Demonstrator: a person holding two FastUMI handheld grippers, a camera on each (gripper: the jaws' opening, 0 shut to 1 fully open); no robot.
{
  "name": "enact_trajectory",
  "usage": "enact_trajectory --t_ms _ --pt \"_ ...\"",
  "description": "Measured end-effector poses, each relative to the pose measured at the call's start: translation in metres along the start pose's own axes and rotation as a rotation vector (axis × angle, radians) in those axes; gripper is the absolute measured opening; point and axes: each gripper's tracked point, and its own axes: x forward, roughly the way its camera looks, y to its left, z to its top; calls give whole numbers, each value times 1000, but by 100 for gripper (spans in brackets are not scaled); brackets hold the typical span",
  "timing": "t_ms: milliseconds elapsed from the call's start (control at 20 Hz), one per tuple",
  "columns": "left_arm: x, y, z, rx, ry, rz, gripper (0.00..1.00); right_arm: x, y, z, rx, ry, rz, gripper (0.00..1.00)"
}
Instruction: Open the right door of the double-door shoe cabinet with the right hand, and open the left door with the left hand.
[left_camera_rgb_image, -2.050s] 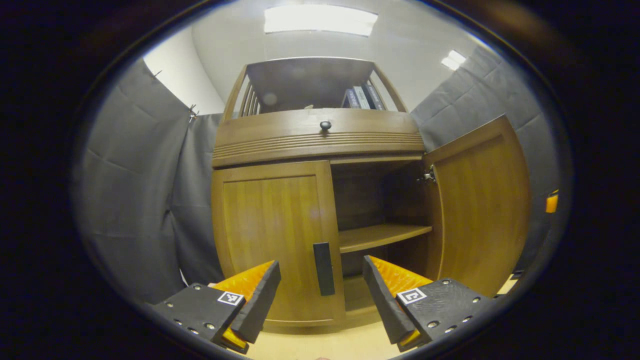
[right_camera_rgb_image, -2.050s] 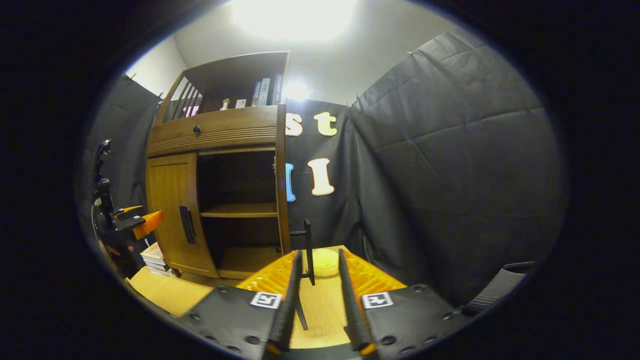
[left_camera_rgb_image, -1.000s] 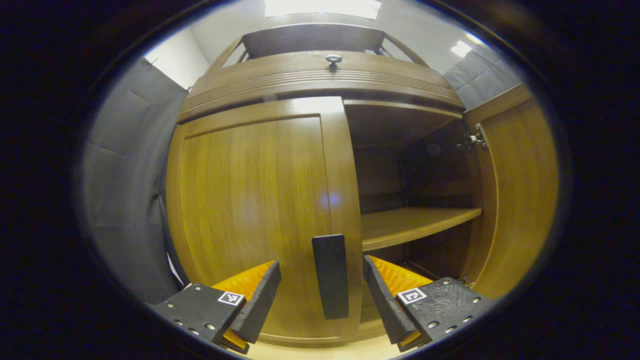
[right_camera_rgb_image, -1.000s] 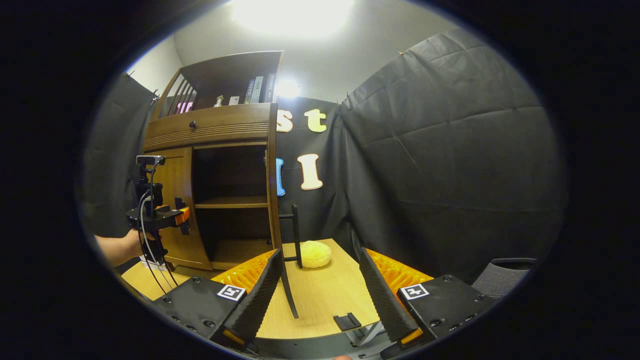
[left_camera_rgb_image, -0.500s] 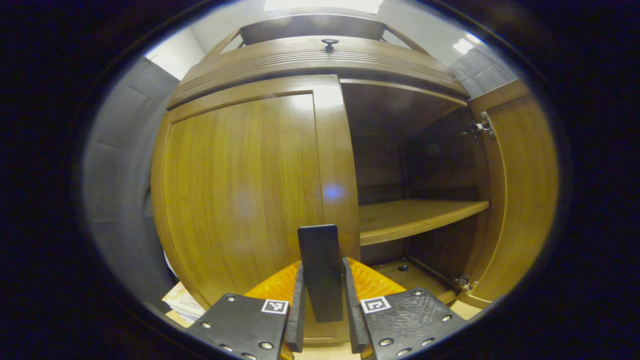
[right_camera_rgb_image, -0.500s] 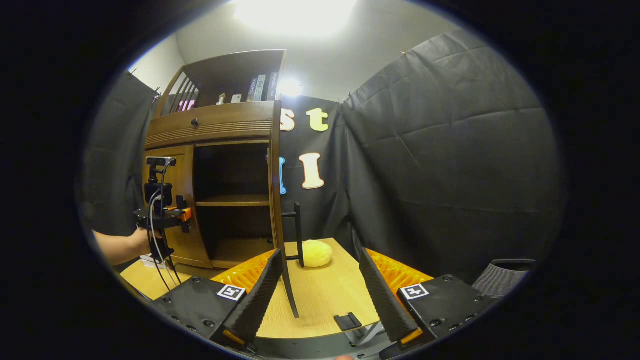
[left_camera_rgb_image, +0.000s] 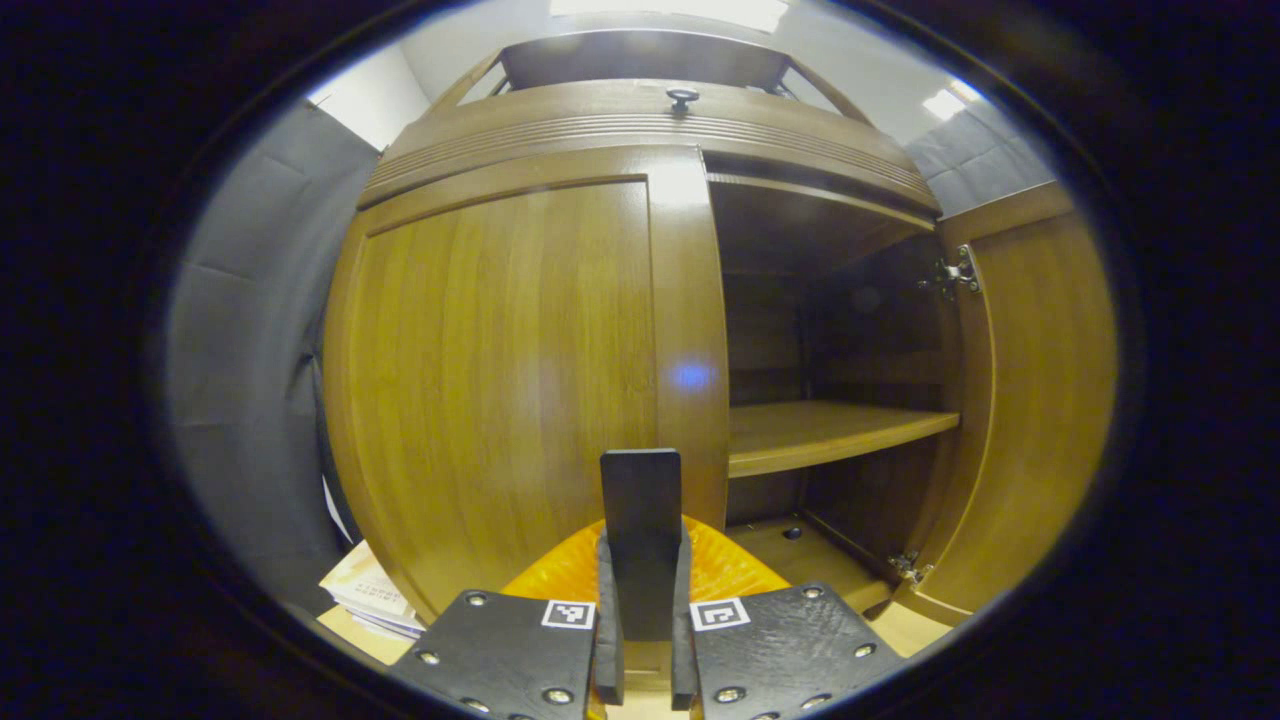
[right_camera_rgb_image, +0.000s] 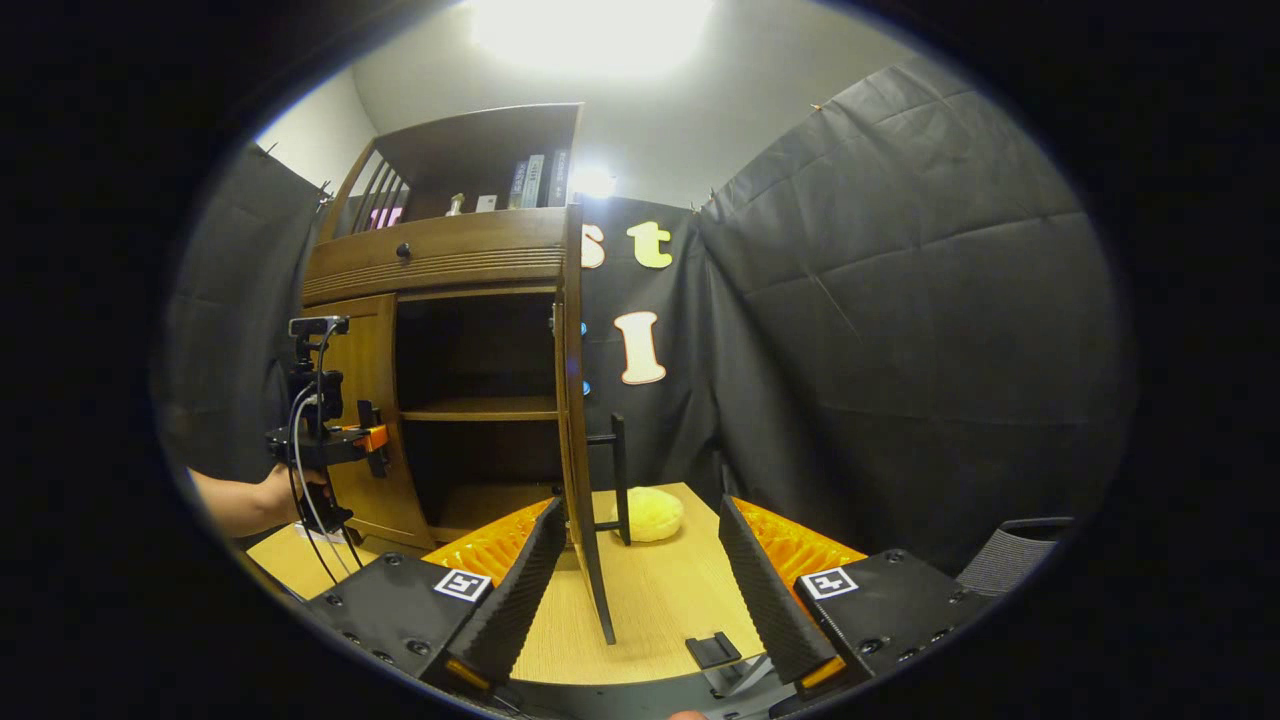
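Observation:
The wooden shoe cabinet (left_camera_rgb_image: 640, 120) is close ahead in the left gripper view. Its left door (left_camera_rgb_image: 500, 380) stands about flush with the cabinet front. My left gripper (left_camera_rgb_image: 640, 640) is shut on that door's black vertical handle (left_camera_rgb_image: 640, 520). The right door (left_camera_rgb_image: 1030, 400) is swung wide open, baring a shelf (left_camera_rgb_image: 830, 435). In the right gripper view my right gripper (right_camera_rgb_image: 640, 600) is open with nothing in it, a short way back from the edge-on right door (right_camera_rgb_image: 575, 400) and its handle (right_camera_rgb_image: 620, 480). A hand holds the left gripper (right_camera_rgb_image: 330, 440) at the left door (right_camera_rgb_image: 365, 400).
A yellow fluffy pad (right_camera_rgb_image: 650, 520) lies on the light wooden table (right_camera_rgb_image: 660, 600) beyond the right door. A small black stand (right_camera_rgb_image: 715, 650) sits at the table's near edge. A grey chair (right_camera_rgb_image: 1010, 560) is at the right. Stacked books (left_camera_rgb_image: 370, 600) lie left of the cabinet's base.
My left gripper moved up to the left door and shut on its handle. My right gripper opened, let go of the right door's handle and drew back a little.

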Motion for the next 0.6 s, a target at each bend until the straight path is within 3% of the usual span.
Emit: enact_trajectory --t_ms 50,200,550,600 --pt "-8 2 0 -1 0 1 22 1 4 0 0 -1 12 96" --pt "-29 9 0 -10 0 7 22 6 16 0 4 -3 46 92" --pt "-82 30 0 -24 1 21 22 15 50 -8 10 6 136 97" --pt "-87 34 1 -27 2 25 22 16 56 -8 10 7 150 92"
